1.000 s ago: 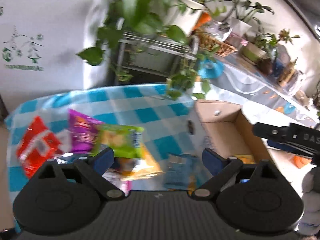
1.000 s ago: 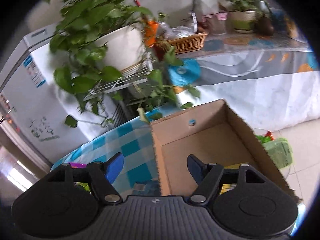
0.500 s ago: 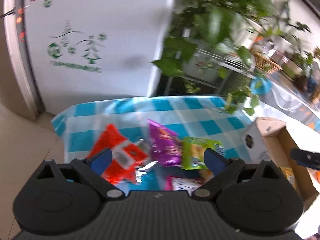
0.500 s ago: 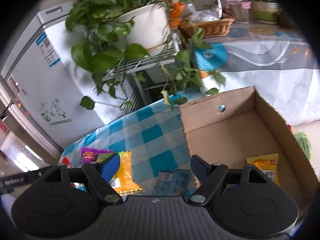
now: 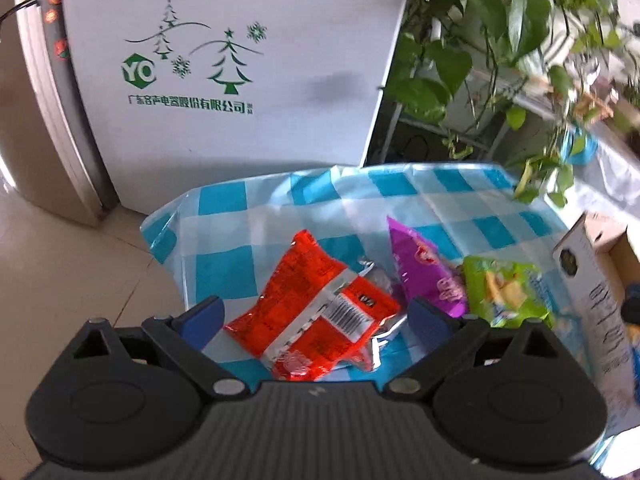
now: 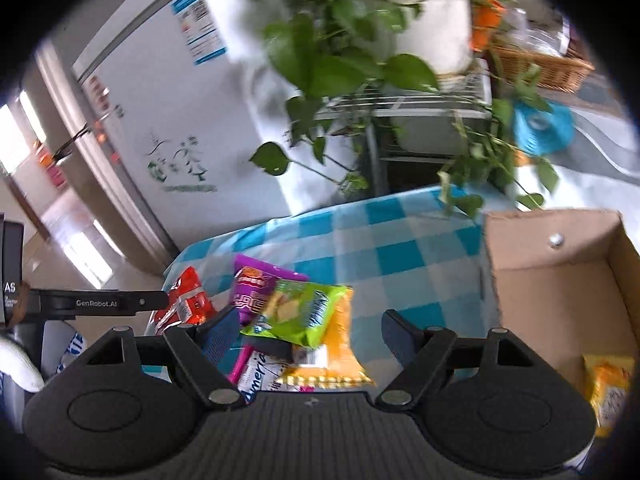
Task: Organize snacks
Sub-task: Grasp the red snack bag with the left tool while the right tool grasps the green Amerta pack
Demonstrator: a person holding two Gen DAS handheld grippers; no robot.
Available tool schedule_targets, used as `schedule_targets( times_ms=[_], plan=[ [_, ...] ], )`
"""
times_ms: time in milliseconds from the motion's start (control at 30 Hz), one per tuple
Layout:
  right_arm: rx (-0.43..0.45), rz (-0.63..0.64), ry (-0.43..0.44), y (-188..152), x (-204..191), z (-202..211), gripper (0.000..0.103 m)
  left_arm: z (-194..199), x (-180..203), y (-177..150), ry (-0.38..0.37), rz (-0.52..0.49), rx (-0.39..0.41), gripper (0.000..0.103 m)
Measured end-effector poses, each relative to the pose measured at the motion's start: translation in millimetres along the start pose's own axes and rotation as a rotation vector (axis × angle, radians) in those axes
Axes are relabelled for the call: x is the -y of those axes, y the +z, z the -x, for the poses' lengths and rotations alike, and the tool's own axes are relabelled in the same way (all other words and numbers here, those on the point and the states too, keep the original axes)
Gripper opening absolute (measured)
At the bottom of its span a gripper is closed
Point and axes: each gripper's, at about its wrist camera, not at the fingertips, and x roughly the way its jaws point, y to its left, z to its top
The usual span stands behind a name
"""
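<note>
Snack packets lie on a blue-checked tablecloth [image 5: 224, 256]. In the left wrist view my left gripper [image 5: 314, 314] is open with a red packet [image 5: 308, 304] between its fingers; a purple packet [image 5: 426, 276] and a green packet [image 5: 504, 292] lie to its right. In the right wrist view my right gripper [image 6: 306, 334] is open over the green packet [image 6: 296, 312], an orange packet [image 6: 336, 356], the purple packet [image 6: 256, 284] and a white packet [image 6: 260, 372]. The cardboard box [image 6: 560, 280] at the right holds a yellow packet [image 6: 610, 384].
A white fridge [image 5: 240, 60] stands behind the table. Trailing green plants [image 6: 344, 48] on a wire rack hang over the table's far right corner. The box's side [image 5: 600, 320] shows at the right edge of the left wrist view. Floor tiles lie to the left.
My left gripper swung left from the box side to the red packet. My right gripper swung left from over the box to the snack pile. Both stayed open.
</note>
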Motion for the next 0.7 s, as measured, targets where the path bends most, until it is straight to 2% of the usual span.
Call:
schedule_targets(
  times_ms=[67, 267, 500, 700],
  plan=[
    [-0.007, 0.021, 0.006, 3, -5, -10, 0.083, -7, -1, 0, 0.007, -0.041, -0.012, 0.097],
    [-0.028, 0.036, 0.016, 12, -8, -38, 0.083, -22, -4, 1, -0.034, -0.101, -0.039, 0.097],
    [-0.038, 0.075, 0.045, 20, -15, -65, 0.083, -33, -5, -2, -0.063, -0.285, -0.049, 0.096],
    [-0.051, 0.124, 0.058, 30, -16, -89, 0.083, -43, -8, -5, -0.102, -0.304, -0.07, 0.096]
  ],
)
